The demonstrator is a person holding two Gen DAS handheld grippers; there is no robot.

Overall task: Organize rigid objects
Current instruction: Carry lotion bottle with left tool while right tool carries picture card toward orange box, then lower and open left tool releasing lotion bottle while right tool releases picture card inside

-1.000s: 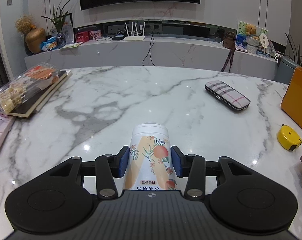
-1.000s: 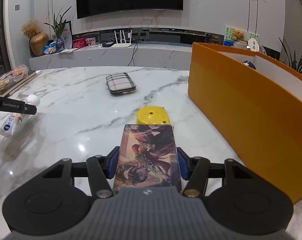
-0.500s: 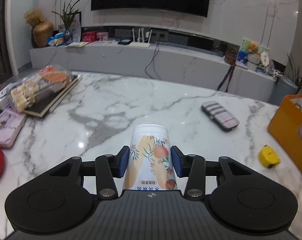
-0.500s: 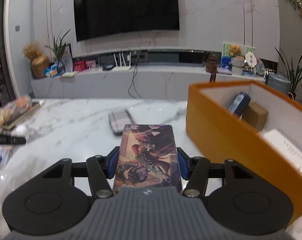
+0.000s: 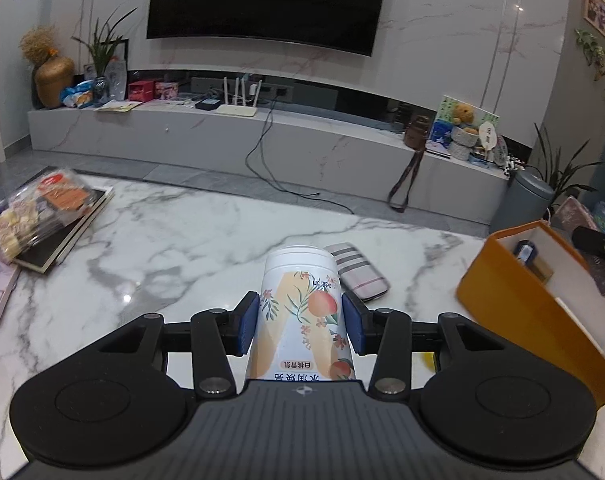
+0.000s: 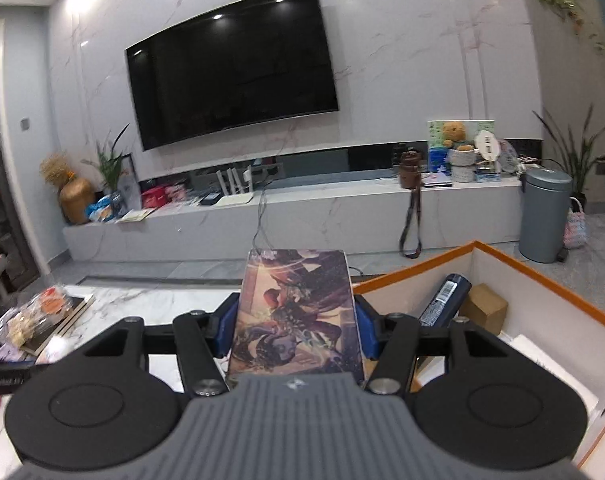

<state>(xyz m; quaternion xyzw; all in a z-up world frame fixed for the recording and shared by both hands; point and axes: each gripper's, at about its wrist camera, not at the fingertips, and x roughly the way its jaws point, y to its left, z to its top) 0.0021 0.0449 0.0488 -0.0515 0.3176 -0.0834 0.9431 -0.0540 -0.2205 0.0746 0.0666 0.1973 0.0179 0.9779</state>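
Both grippers loaded, carrying items toward the orange box.

We hold a peach-printed bottle [image 5: 300, 312] in the left gripper [image 5: 301, 322], jaws clamped on its sides, lifted above the marble table [image 5: 174, 248] so it clears the plaid case [image 5: 358, 272]. In the right gripper [image 6: 294, 320] the jaws grip an illustrated flat box [image 6: 294, 316] by its long edges, raised beside the orange box [image 6: 550, 292], which already holds a dark tube [image 6: 446, 300]; we judge this height suits lowering it in.
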